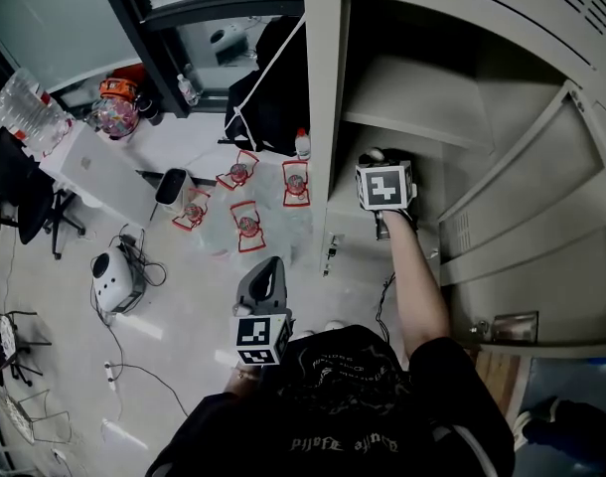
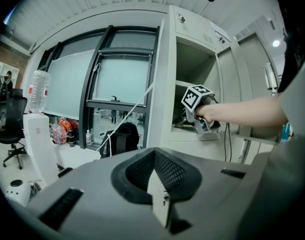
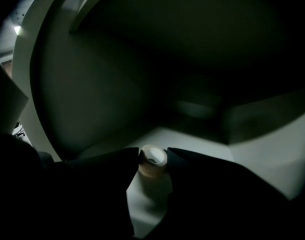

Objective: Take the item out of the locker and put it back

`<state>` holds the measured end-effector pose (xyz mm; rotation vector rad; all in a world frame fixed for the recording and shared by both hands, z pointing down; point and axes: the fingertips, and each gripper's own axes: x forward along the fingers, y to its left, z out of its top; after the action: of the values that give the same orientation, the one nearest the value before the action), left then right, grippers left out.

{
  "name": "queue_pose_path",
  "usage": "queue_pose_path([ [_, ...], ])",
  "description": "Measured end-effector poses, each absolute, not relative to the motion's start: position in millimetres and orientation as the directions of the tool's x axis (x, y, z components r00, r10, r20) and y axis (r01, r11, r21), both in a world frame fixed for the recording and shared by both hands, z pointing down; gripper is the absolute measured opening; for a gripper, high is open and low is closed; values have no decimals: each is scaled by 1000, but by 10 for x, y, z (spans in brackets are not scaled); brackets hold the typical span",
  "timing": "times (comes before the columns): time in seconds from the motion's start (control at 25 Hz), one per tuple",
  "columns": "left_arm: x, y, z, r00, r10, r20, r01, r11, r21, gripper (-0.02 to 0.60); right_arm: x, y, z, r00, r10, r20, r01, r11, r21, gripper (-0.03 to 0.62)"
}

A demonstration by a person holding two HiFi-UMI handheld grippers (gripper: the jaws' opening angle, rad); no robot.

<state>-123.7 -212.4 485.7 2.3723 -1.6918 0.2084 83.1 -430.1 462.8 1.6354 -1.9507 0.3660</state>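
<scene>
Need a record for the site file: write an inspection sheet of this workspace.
Surface: shelf pale, bare around the roll.
Job's things: roll inside the locker, held between the right jaws.
Clutter: backpack, red-framed items and a white device on the floor.
Grippers: right gripper shut on the roll; left gripper slightly open, empty, outside the locker.
Cables: cables loose on the floor by the device.
Surroundings: locker door open; window; chair.
</scene>
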Motion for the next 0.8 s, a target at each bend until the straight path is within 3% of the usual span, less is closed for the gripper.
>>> queue_pose_path([
  [0.4,-1215,-2133,4818,338,-911,235,-941,-326,90,6,855,-4315,4661,-106,-812,574,-970,211,120,184],
  [0.6,-1189,-2114,4812,346,-908,234,-938,-335,89,6,848,-4279,4536,-136,-852,506,-975,205,83,244],
  [0.8,-1148,-2084,4841,361,-901,241,-933,-348,95,6,821,-4180,4304,-171,-880,443,-974,220,61,247],
])
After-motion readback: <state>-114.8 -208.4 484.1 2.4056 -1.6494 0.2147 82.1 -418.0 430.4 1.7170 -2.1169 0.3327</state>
